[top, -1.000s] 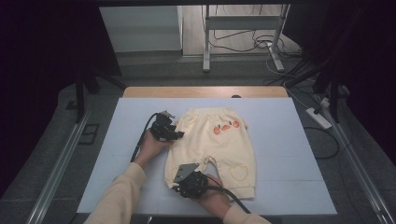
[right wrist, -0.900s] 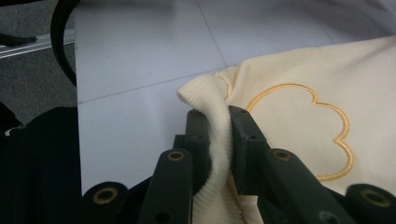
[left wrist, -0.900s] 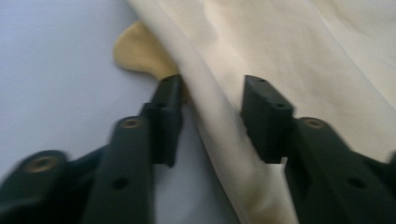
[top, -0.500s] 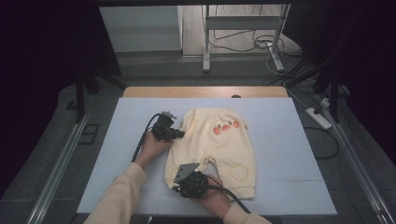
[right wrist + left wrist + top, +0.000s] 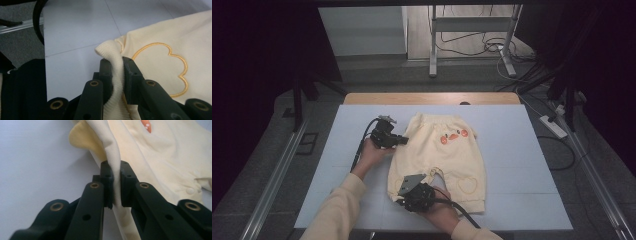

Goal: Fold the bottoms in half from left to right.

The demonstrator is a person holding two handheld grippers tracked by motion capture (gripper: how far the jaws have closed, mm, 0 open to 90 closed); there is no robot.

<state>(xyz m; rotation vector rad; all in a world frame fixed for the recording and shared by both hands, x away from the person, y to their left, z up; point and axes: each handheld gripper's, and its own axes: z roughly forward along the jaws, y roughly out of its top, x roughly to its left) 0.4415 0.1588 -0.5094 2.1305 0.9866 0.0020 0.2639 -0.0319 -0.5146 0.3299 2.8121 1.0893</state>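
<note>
Table (image 5: 512, 150): pale blue-white top, wood edge strip at 12 o'clock end; takes up most of high view.
Garment (image 5: 447, 155): cream baby pants/romper, lying flat mid-table, a bit toward 3 o'clock of centre. Waist end at 12, leg cuffs at 6.
Prints: small orange motifs (image 5: 452, 136) on upper part, toward 1 o'clock of garment centre; stitched orange outline (image 5: 162, 70) near the cuff, seen close in right gripper view.
Person: cream sleeves come in from 6 o'clock edge, one forearm to each gripper.
Left gripper (image 5: 398, 141): at garment's 9 o'clock edge, upper side. Jaws closed w/ a fold of cream fabric (image 5: 113, 170) between them; fabric pulled up off table, standing as a ridge betw. the pads in left gripper view.
Right gripper (image 5: 408, 186): at garment's 7 o'clock corner, by the left leg cuff. Jaws pinched on ribbed cuff (image 5: 112, 62); cuff edge bunched up and poking out above the pads in right gripper view.
Cables: black lead (image 5: 362, 145) trails from left gripper toward 7 o'clock; another runs from right gripper toward 5 o'clock.
Snap (image 5: 190, 190): small pale button on fabric, 3 o'clock side of left gripper view.
</note>
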